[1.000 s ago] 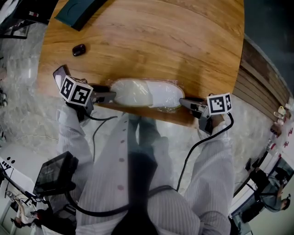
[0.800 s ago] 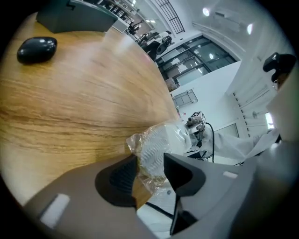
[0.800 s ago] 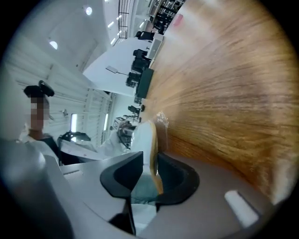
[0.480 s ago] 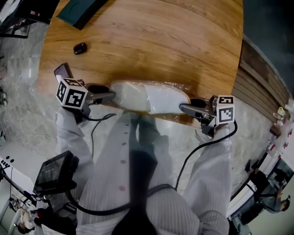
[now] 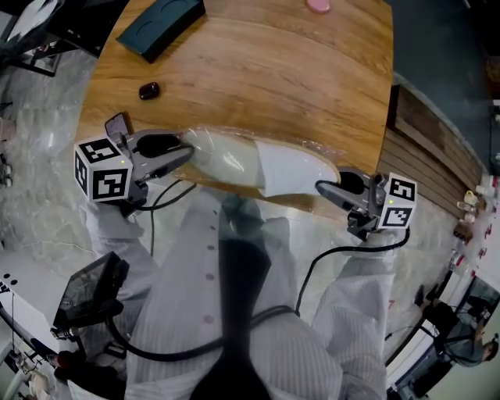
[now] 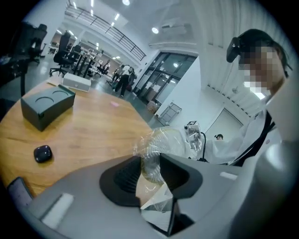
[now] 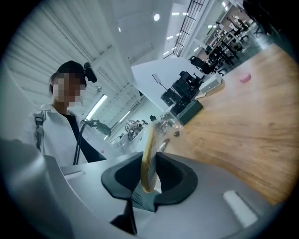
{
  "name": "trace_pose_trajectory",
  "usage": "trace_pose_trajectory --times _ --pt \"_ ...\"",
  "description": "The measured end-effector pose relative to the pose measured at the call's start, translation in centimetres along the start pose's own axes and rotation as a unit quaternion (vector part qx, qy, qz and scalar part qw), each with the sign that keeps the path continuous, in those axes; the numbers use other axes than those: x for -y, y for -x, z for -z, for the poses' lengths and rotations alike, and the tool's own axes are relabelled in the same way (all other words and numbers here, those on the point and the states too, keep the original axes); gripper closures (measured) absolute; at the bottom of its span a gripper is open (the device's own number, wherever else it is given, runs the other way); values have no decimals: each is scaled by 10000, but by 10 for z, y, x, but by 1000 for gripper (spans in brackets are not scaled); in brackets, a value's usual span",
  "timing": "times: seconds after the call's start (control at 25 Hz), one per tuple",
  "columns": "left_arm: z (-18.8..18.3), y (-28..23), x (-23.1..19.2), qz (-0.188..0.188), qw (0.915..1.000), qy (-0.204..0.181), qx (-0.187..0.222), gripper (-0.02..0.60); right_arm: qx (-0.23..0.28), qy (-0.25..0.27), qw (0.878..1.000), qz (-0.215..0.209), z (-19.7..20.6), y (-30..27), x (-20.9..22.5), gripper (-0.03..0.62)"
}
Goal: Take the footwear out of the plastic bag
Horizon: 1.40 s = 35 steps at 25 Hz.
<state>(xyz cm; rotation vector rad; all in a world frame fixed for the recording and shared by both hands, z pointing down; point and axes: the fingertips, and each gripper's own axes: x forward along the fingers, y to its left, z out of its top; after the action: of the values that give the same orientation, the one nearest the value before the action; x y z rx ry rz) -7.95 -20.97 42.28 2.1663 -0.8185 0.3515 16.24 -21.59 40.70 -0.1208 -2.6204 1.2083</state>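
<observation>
A clear plastic bag [image 5: 301,160] holding white slippers [image 5: 226,156] stretches between my two grippers over the near edge of the wooden table [image 5: 258,78]. My left gripper [image 5: 183,152] has the bag's left end between its jaws, which are closing. In the left gripper view, crumpled plastic [image 6: 161,140] fills the gap of the left gripper [image 6: 150,168] and touches both pads. My right gripper [image 5: 324,187] is closing on the bag's right end. In the right gripper view, a thin tan edge of the bag's contents [image 7: 148,154] is pinched by the right gripper [image 7: 148,175].
A dark teal box [image 5: 160,23] lies at the table's far left and a small dark object [image 5: 148,91] sits nearer. A pink item [image 5: 317,5] is at the far edge. A dark phone-like slab [image 5: 119,125] rests by the left gripper. My white-sleeved body is directly below.
Both grippers have closed in on the bag's ends. The bag has shifted and tilted, its left end now higher on the table and its right end lower past the edge.
</observation>
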Motion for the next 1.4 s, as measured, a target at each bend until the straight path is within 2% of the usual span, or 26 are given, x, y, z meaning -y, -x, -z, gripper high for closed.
trace_pose_trajectory --times 0.16,0.32,0.56,0.64,0.72,0.88,1.0,1.2,1.4 --pt "-10 -1 15 162 9994 -165 268 469 263 161 9995 81 -8 20 -8 505" --pt "-14 6 31 262 9988 -280 317 486 360 257 9989 123 -7 27 -20 507" --pt "-21 10 52 688 9957 -438 434 503 583 152 9981 -103 -6 43 -29 508" --pt "-22 11 54 690 9954 -504 436 521 660 106 9977 -139 -5 49 -30 508" --pt "-23 14 49 556 9958 -552 470 580 774 53 9969 -122 -5 59 -29 508" --pt "-25 25 40 303 9965 -589 513 580 1005 65 9949 101 -6 83 -30 508" --pt "-26 33 32 74 9968 -585 542 580 1171 94 9922 424 -6 105 -32 508" --pt "-27 42 13 -481 9959 -507 573 580 1477 113 9823 1144 -1 139 -29 508" --pt "-33 39 -12 -1389 9866 -567 641 580 1685 70 9591 2273 5 156 -14 508"
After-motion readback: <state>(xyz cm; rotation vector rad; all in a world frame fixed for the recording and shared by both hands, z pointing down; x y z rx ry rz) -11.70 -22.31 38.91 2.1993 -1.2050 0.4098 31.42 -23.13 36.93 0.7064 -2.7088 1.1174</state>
